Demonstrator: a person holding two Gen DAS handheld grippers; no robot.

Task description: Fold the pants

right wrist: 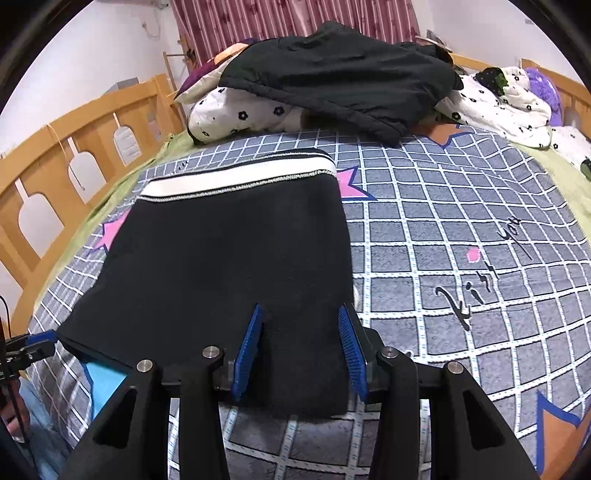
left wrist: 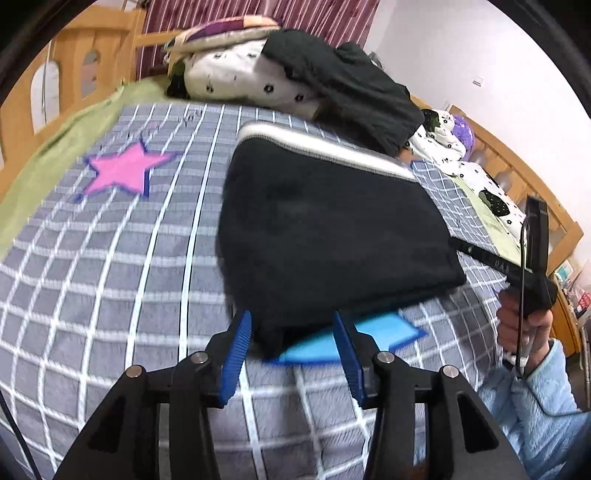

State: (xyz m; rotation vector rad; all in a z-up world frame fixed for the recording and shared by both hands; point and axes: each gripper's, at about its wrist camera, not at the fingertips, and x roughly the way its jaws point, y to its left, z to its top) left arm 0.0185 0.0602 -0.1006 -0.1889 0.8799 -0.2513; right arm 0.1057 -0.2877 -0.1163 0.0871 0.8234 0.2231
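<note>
Looking along the left gripper point(left wrist: 293, 332), I see the folded black pants point(left wrist: 328, 229) lying flat on the grey checked bedspread point(left wrist: 110, 258), and I take the pants as my landmark. Their white waistband point(left wrist: 325, 146) runs along the far edge, toward the pile of spotted bedding point(left wrist: 236, 74) and the dark jacket point(left wrist: 351, 85) heaped behind it. The near left corner of the pants sits between my blue pads point(left wrist: 238, 347), but the pads stand partly apart and do not press on the cloth, so I have hold of nothing there. A pink star point(left wrist: 123, 171) printed on the bedspread lies left of the pants, and a blue star point(left wrist: 369, 336) peeks out from under their near edge. Right of the pants, a hand point(left wrist: 517, 321) in a light blue fleece sleeve point(left wrist: 535, 406) grips the handle of the other tool.

From the right gripper point(right wrist: 301, 332), the same pants point(right wrist: 229, 277) fill the middle of the view, waistband point(right wrist: 240, 177) at the far side. The near right edge of the fabric lies between this gripper's blue pads point(right wrist: 249, 347). They stand partly apart; I cannot tell whether they pinch the cloth or merely straddle it. Beyond the near left corner of the pants, the tip of the left gripper point(right wrist: 38, 341) shows at the edge. The wooden bed rail point(right wrist: 74, 147) curves along the left of the pants, and striped curtains point(right wrist: 295, 22) hang behind the bedding.
</note>
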